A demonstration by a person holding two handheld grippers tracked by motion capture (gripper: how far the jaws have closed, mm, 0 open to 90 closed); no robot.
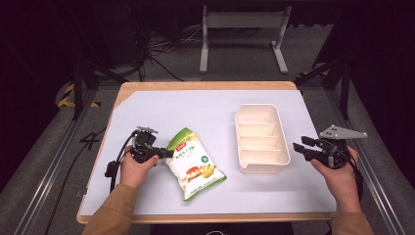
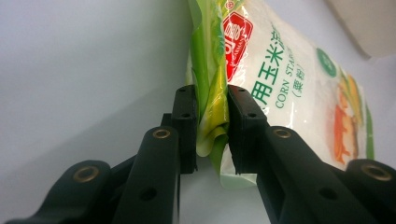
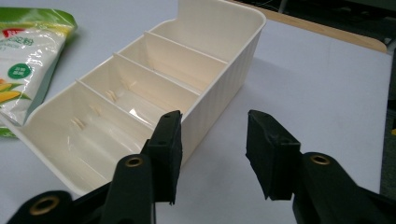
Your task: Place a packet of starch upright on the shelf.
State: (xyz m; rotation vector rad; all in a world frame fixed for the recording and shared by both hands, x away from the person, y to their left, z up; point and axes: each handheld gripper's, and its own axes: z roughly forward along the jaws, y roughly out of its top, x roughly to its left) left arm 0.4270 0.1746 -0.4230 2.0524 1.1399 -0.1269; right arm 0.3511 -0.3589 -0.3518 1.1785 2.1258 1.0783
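Observation:
A green and white bag of corn starch (image 1: pixel 194 165) lies flat on the white table sheet, left of centre. My left gripper (image 1: pixel 165 153) is at the bag's left edge, shut on it. In the left gripper view both jaws pinch the folded green edge of the bag (image 2: pixel 211 100). A cream divided bin (image 1: pixel 261 138) stands right of centre, its several compartments bare. My right gripper (image 1: pixel 299 148) hovers just right of the bin's near end, open with nothing between its jaws. In the right gripper view the bin (image 3: pixel 140 98) sits ahead and to the left of the right gripper (image 3: pixel 214 147).
The white sheet (image 1: pixel 195 112) covers a wooden table (image 1: pixel 205 86) whose edge shows at the back. Dark floor, cables and a metal stand (image 1: pixel 242 39) lie beyond the table. Bare sheet stretches behind the bag and right of the bin.

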